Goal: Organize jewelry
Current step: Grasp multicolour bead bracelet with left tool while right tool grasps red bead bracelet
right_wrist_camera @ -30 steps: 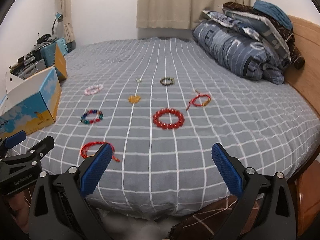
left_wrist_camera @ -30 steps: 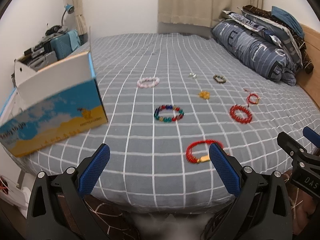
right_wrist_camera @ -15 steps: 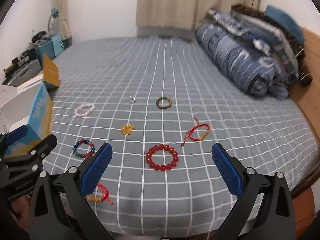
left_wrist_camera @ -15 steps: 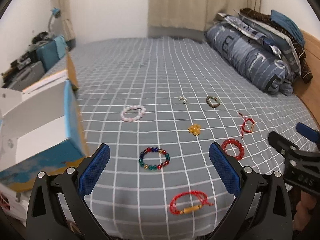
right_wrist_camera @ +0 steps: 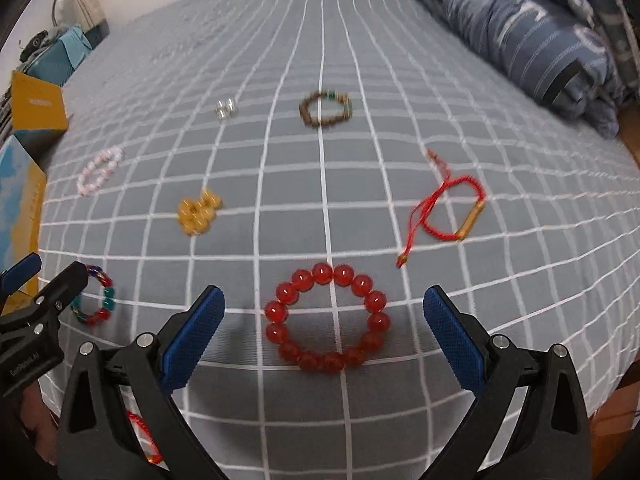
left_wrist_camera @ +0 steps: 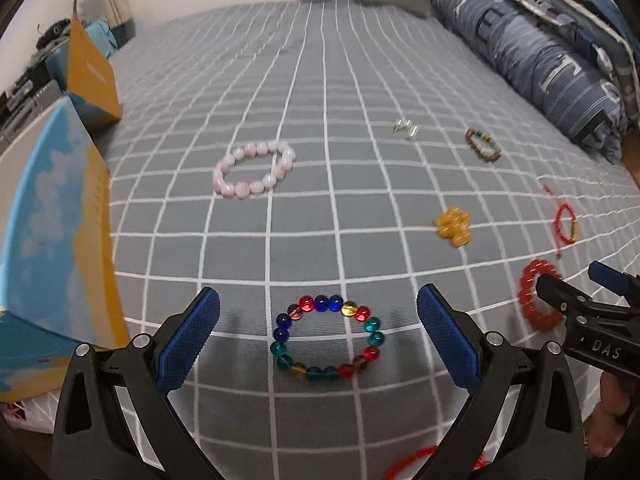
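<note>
Between the wide-spread blue pads of the left hand-held gripper (left_wrist_camera: pixel 318 338), a multicoloured bead bracelet (left_wrist_camera: pixel 329 338) was seen flat on the grey checked bed (left_wrist_camera: pixel 304 92), touched by neither pad. A red bead bracelet (right_wrist_camera: pixel 327 318) was framed likewise by the right hand-held gripper (right_wrist_camera: pixel 324 338), whose fingers were fully parted and nothing was held. Further out, a pink bead bracelet (left_wrist_camera: pixel 254 169), a yellow bead cluster (left_wrist_camera: pixel 453 227), a red cord bracelet (right_wrist_camera: pixel 450 210), a brown bracelet (right_wrist_camera: pixel 326 110) and small silver pieces (right_wrist_camera: pixel 226 109) were spread well apart. A blue and yellow box (left_wrist_camera: pixel 52 240) was seen at the bed's left edge, folded bedding (left_wrist_camera: pixel 532 52) at the far right.
</note>
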Demonstrator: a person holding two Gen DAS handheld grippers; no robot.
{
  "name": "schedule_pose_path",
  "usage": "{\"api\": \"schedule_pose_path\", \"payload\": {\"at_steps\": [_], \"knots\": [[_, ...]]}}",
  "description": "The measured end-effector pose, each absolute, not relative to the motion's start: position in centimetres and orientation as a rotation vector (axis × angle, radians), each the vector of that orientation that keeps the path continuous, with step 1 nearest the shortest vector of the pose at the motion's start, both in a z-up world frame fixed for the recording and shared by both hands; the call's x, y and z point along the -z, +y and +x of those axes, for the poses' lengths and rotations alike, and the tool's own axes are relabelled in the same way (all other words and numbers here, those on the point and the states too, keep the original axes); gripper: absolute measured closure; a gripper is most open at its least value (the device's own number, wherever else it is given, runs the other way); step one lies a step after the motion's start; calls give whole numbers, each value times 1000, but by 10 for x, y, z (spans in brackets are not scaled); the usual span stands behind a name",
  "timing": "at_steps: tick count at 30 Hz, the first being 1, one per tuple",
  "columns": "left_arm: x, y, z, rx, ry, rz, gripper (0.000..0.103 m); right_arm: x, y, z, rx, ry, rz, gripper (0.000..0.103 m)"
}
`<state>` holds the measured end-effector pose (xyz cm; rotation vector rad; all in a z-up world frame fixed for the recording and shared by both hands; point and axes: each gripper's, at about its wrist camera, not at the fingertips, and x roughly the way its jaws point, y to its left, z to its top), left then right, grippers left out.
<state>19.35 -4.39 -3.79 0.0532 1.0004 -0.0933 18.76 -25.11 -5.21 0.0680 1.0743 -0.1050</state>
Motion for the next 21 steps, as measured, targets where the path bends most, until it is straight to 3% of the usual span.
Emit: {"api": "schedule_pose_path", "payload": {"at_steps": [4,5,6,10,12,16,19,20,21], "knots": [[57,-42,199,116,1055,34,21,68,-253,192,99,1111,78,17],[60,-42,200,121,1068,28,28,71,-254,193,97,1118,81,21],[66,-43,201,124,1090,24,31,75,-254,194,99,1132,84,27],[67,-47,196,126,1073,56,38,84,-253,193,108,1149,80,31],[66,-48,195,126,1068,59,50,85,-252,192,101,1149,82,39],[66,-45,194,123,1062,42,65,85,-251,184,102,1149,97,49],[65,-46,194,130,1062,36,76,83,-249,179,105,1150,99,64],[65,-46,194,128,1061,46,84,81,-247,180,109,1151,103,75],[65,-45,194,129,1061,46,84,80,-249,179,120,1148,107,78]]}}
